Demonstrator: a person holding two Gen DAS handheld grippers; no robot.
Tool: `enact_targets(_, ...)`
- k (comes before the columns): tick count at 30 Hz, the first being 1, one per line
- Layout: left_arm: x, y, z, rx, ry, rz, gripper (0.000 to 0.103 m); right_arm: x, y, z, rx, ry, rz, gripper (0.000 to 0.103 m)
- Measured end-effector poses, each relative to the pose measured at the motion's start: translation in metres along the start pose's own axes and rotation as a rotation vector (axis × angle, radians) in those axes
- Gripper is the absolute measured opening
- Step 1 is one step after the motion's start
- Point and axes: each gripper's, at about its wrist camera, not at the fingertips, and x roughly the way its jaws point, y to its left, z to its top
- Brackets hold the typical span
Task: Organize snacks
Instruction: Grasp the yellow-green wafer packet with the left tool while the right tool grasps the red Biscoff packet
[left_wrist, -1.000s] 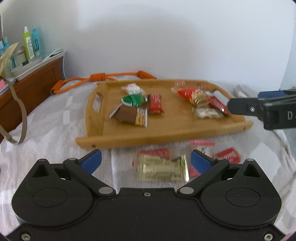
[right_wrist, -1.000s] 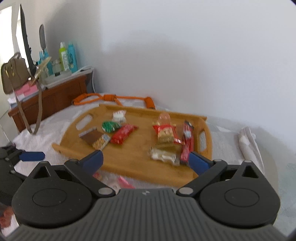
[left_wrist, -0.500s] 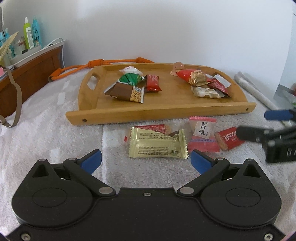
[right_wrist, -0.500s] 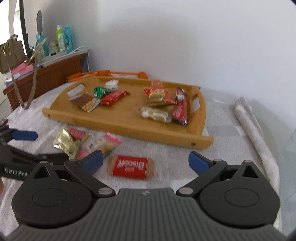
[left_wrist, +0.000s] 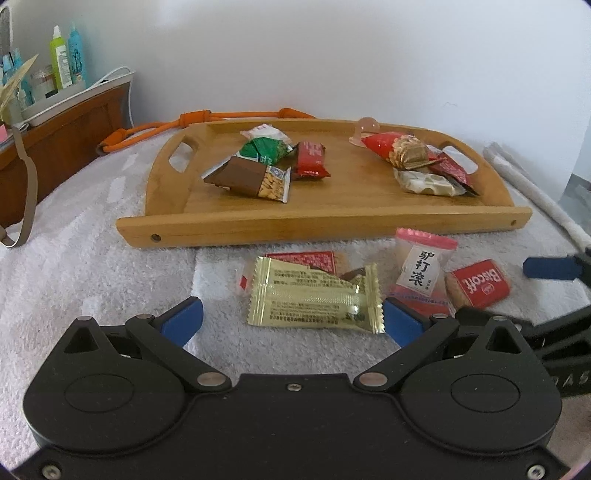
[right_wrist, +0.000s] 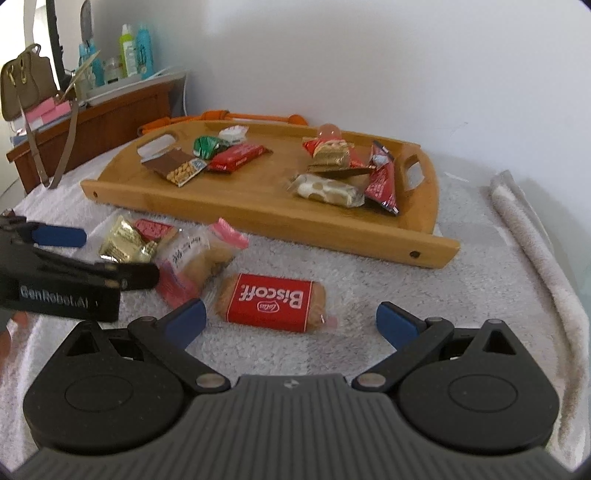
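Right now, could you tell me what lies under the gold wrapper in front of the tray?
Under the gold wrapper lies a red packet, its top edge and one clear end showing. A brown corner also pokes out; I cannot tell what it belongs to. The rest is covered.

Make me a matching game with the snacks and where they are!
Things:
1. red Biscoff biscuit pack
2. gold foil wrapper
3. green crinkly packet
4. clear jelly cup

Places:
A. far edge of the wooden tray
B. towel, before the open right gripper
C. tray's left pile
D. towel, before the open left gripper

Pairs: 1-B, 2-D, 3-C, 4-A
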Motion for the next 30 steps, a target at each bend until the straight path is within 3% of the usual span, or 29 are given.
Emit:
enact_targets(6, 0.003, 0.003, -0.001, 0.003, -0.013, -0.012, 0.103, 0.0, 0.002, -0.01, -0.004, -0.047, -0.01, 0.103)
enact_targets(20, 0.002, 0.0, -0.008, 0.013, -0.055, -0.007, 0.102, 0.001, 0.002, -0.013, 0.001, -0.064, -0.012, 0.103)
enact_targets(30, -0.005, 0.005, -0.008, 0.011, -0.067, 0.01, 0.081, 0.001, 0.002, -0.013, 0.0, -0.063, -0.012, 0.103)
